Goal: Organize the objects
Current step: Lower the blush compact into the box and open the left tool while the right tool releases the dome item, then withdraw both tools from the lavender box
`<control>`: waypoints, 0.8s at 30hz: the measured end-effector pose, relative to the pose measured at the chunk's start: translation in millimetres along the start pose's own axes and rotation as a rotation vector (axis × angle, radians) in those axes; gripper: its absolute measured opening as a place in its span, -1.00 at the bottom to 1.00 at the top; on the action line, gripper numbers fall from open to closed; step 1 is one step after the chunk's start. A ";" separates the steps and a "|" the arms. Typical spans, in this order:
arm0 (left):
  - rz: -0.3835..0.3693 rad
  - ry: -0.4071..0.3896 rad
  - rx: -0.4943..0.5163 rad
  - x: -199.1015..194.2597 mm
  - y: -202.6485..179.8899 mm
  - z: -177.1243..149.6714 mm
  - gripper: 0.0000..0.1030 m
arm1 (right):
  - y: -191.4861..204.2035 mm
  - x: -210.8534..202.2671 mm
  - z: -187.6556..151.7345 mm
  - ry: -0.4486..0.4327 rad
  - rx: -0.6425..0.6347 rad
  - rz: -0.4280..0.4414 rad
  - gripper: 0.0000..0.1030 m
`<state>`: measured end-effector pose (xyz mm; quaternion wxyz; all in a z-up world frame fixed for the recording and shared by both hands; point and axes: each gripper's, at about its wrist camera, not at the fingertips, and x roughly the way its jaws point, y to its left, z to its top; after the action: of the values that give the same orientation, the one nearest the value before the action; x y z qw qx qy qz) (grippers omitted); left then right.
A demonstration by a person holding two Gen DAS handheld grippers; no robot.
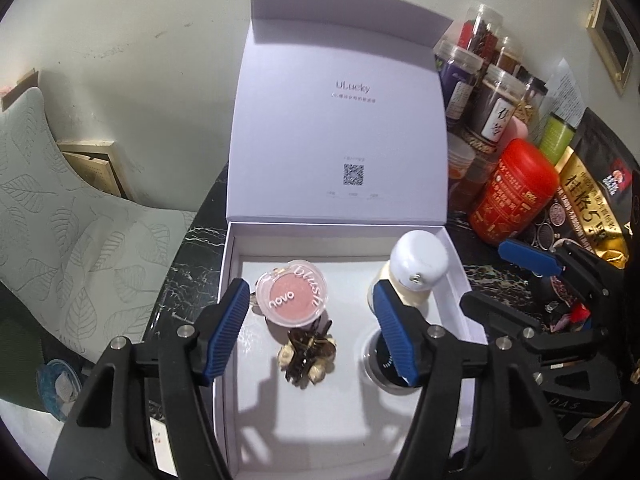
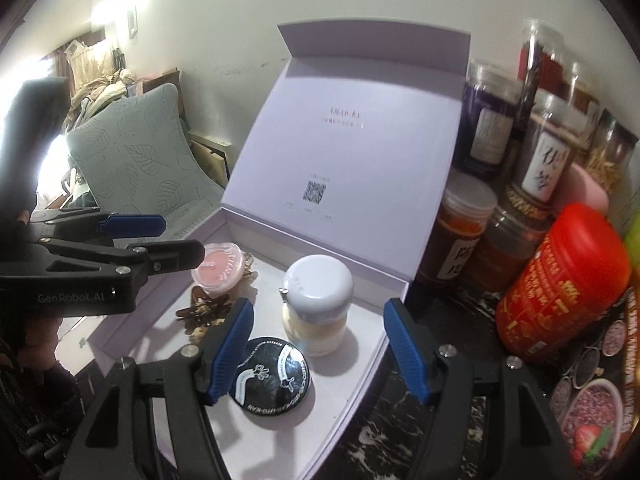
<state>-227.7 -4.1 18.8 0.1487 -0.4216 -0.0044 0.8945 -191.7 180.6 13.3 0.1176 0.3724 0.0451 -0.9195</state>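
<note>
A white box [image 1: 456, 276] [image 2: 256, 432] lies open with its lid [image 1: 340, 120] [image 2: 344, 160] standing up at the back. Inside lie a pink blush compact [image 1: 292, 296] [image 2: 218, 268], a brown hair clip [image 1: 306, 354] [image 2: 204, 314], a white-capped jar [image 1: 416, 270] [image 2: 316, 304] and a black round tin [image 1: 380, 364] [image 2: 272, 378]. My left gripper [image 1: 308, 334] [image 2: 164, 236] is open above the box, over the hair clip. My right gripper [image 2: 320, 352] [image 1: 516, 276] is open over the box's right side, above the tin and jar. Both are empty.
Several spice jars [image 1: 492, 108] [image 2: 544, 148], a red canister [image 1: 512, 192] [image 2: 560, 284] and printed food bags [image 1: 588, 204] [image 2: 592, 400] crowd the black marble tabletop [image 1: 192, 248] [image 2: 400, 432] right of the box. A green leaf-patterned cushion [image 1: 52, 208] [image 2: 132, 156] sits at left.
</note>
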 end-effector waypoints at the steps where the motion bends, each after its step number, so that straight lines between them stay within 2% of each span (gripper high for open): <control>1: 0.004 -0.007 -0.001 -5.2 -0.6 -0.5 0.31 | 1.4 -4.1 0.3 -0.005 -0.002 -0.003 0.35; 4: 0.011 -0.031 0.004 -22.4 -3.5 -2.4 0.46 | 8.3 -16.9 3.8 -0.023 -0.008 -0.004 0.37; 11: 0.029 -0.070 0.018 -57.9 -10.6 -7.3 0.63 | 18.2 -47.7 3.4 -0.054 -0.023 -0.008 0.42; 24: 0.053 -0.121 0.036 -111.2 -26.3 -18.7 0.71 | 28.0 -99.1 0.5 -0.111 -0.028 -0.030 0.56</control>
<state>-139.9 -11.2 94.0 0.1321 -0.3640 0.0139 0.9219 -116.2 171.5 82.7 0.1110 0.3186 0.0569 -0.9397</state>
